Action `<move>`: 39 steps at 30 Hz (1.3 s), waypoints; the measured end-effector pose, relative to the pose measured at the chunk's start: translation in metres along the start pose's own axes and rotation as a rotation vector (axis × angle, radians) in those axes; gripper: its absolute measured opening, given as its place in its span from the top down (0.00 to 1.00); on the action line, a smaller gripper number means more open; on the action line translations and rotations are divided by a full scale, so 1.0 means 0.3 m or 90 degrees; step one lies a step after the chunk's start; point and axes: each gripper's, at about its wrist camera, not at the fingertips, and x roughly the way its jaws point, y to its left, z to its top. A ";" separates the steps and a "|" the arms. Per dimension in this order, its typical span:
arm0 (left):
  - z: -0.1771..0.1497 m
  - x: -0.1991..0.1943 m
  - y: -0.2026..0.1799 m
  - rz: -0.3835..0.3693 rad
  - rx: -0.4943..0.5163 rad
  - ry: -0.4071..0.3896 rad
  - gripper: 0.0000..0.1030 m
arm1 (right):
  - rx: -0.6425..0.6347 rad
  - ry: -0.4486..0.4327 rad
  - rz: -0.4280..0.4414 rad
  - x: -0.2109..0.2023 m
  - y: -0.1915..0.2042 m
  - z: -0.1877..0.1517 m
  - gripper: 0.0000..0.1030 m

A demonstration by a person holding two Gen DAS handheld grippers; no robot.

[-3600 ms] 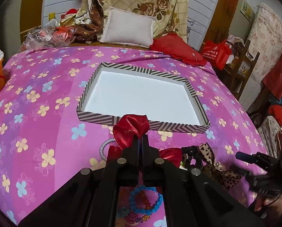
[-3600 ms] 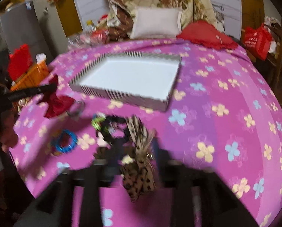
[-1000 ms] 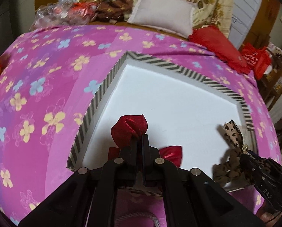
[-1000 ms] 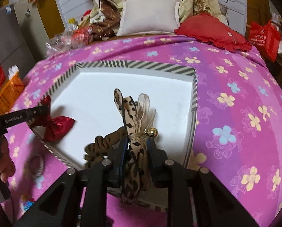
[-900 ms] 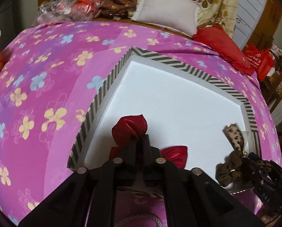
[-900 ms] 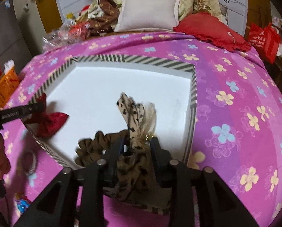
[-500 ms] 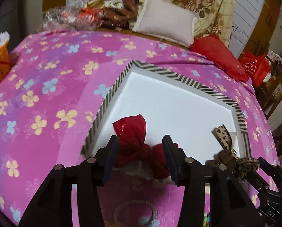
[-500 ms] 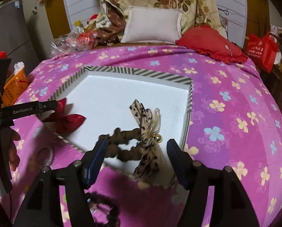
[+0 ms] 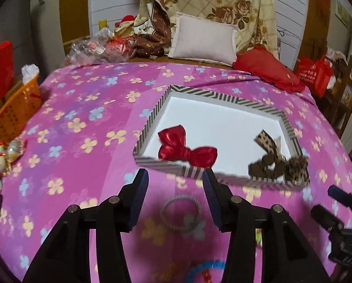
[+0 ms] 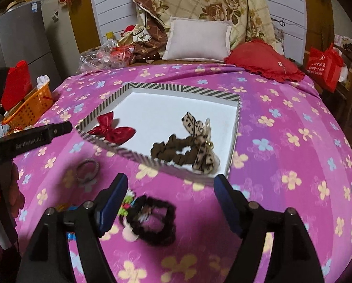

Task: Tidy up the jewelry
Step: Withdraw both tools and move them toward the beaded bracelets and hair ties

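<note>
Shiny red satin bow [image 9: 186,149] and brown scrunchie with leopard-print ribbon [image 10: 187,147] are seen lying inside striped-rim white tray [image 9: 152,120], left gripper [image 9: 175,198] and right gripper [image 10: 170,202] both held wide and empty, likely readied for grey striped ring [image 9: 182,211] and black fuzzy scrunchie [image 10: 152,221] outside.

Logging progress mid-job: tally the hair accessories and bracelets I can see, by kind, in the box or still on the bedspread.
Bows in box: 1, red bow
Scrunchies in box: 1, leopard-bow scrunchie
Scrunchies on bedspread: 1, black scrunchie
Striped rings on bedspread: 1, striped hair tie
Beaded bracelets on bedspread: 1, blue bracelet
Total: 5
</note>
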 end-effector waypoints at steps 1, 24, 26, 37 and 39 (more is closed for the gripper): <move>-0.015 -0.015 -0.004 0.001 0.006 -0.003 0.77 | 0.002 -0.002 0.001 -0.013 0.003 -0.012 0.24; -0.235 -0.183 -0.001 0.009 0.006 -0.012 0.77 | -0.015 0.009 -0.002 -0.136 0.041 -0.164 0.21; -0.242 -0.189 0.000 0.006 0.003 -0.013 0.77 | -0.018 0.010 -0.001 -0.139 0.049 -0.166 0.21; -0.278 -0.186 0.004 -0.002 0.002 0.001 0.77 | -0.024 0.014 -0.002 -0.137 0.059 -0.186 0.20; -0.283 -0.182 0.013 -0.010 -0.002 0.009 0.77 | -0.023 0.021 -0.005 -0.129 0.052 -0.194 0.20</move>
